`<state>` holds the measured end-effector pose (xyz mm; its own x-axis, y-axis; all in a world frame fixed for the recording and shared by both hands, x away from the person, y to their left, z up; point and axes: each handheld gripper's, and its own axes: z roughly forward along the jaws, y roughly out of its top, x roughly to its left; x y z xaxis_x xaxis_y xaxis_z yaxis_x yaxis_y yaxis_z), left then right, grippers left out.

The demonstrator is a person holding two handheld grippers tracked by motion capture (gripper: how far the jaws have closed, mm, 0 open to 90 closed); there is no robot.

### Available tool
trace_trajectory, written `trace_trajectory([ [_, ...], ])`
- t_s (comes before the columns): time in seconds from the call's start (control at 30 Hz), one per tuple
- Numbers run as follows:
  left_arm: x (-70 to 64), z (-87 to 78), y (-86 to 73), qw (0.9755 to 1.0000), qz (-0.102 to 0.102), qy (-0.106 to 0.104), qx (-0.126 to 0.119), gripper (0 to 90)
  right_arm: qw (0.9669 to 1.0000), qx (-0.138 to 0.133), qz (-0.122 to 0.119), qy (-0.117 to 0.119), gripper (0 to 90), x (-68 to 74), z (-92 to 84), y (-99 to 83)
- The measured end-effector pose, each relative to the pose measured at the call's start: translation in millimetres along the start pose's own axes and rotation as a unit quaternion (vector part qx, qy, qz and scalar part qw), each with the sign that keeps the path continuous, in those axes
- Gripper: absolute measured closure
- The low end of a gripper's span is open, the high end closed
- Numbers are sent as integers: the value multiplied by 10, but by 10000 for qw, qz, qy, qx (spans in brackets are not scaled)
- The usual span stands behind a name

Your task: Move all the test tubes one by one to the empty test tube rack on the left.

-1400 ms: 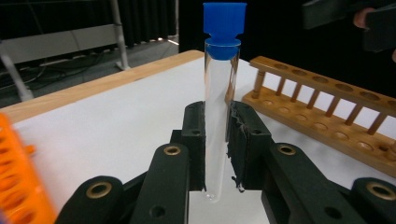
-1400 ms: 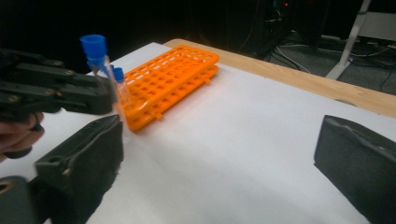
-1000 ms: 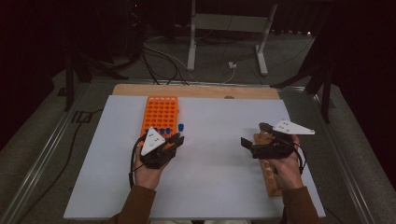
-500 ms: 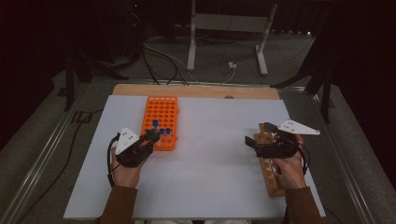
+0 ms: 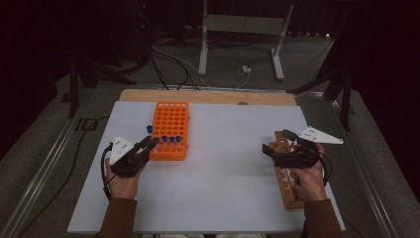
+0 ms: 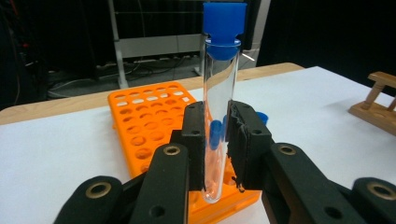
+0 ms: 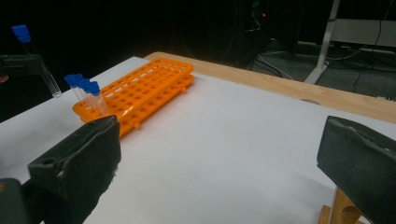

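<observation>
A dark room is surrounding a bench (image 5: 223,198) covered by a smooth white sheet, with a bare wooden strip being shown along its far edge in the upper middle of the high view. A clear glass test tube (image 6: 218,116) with a blue plastic cap is being held upright in the left hand-held gripper (image 5: 147,144), whose black padded jaws are being pressed closed on the tube's lower half; in the high view the tube is being kept at the left centre of the frame, just beside the near left corner of the orange rack (image 5: 171,130). That rack, a moulded plastic grid of round holes, is being occupied by a short row of blue-capped tubes (image 5: 171,140) along its near edge, while most holes are being left empty. At the lower right of the high view a narrow wooden rack (image 5: 287,186) with round bored holes is being left without tubes as far as can be seen, and the right hand-held gripper (image 5: 278,145) is being held above it with its jaws spread wide and nothing between them. The work is being judged as early: one tube is being carried clear of the orange rack, apparently for the wooden one, and the capped tubes are still waiting.
</observation>
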<state>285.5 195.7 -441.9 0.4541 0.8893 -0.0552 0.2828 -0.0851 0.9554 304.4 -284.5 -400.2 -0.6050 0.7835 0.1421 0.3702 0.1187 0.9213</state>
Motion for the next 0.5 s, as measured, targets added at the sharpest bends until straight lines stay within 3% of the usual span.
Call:
trace_trajectory([
  [0.5, 70, 84, -62, 9992, 35, 389, 66, 780, 10000, -19, 12, 16, 0, -11, -17, -1],
])
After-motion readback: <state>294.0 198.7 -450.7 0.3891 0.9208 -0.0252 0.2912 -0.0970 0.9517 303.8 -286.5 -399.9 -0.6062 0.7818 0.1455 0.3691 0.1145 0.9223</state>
